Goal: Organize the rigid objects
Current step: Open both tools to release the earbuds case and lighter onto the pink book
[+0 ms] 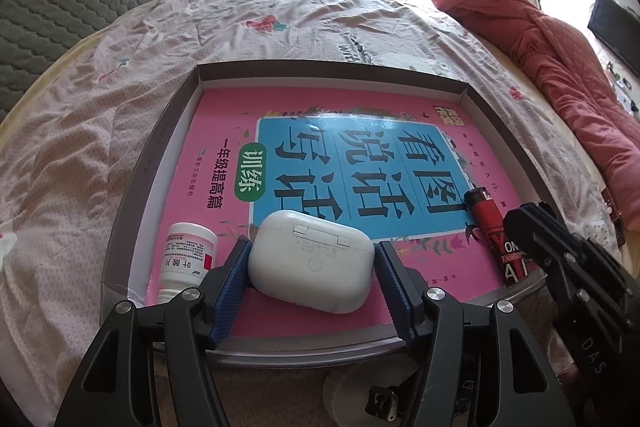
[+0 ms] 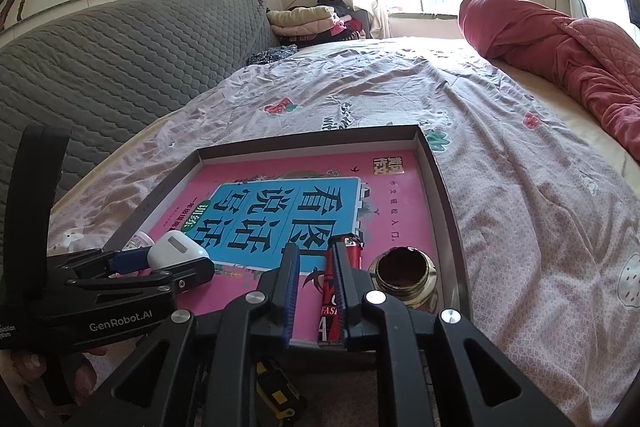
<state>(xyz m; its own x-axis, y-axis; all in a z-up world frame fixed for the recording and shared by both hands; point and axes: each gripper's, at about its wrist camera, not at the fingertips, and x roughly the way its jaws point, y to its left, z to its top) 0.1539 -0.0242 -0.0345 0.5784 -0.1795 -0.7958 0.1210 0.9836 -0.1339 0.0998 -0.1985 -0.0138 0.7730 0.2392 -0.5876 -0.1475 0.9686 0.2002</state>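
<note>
- L gripper [image 1: 312,263]: jaws wide, flanking white earbud case [image 1: 310,261]; pads look touching its sides, grip unclear.
- R gripper [image 2: 316,291]: jaws narrow, red lighter [image 2: 334,291] between them; looks slack.
- Both sit at tray [image 1: 132,163] 6 o'clock edge, on pink book [image 1: 224,115].
- Pill bottle [image 1: 186,253] at case's 9 o'clock, brass jar [image 2: 404,277] at lighter's 3: lift straight up, don't sweep sideways.

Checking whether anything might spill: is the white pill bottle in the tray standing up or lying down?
Lying down. The white pill bottle rests on its side on the pink book inside the tray, label facing up, beside the earbud case.
</note>
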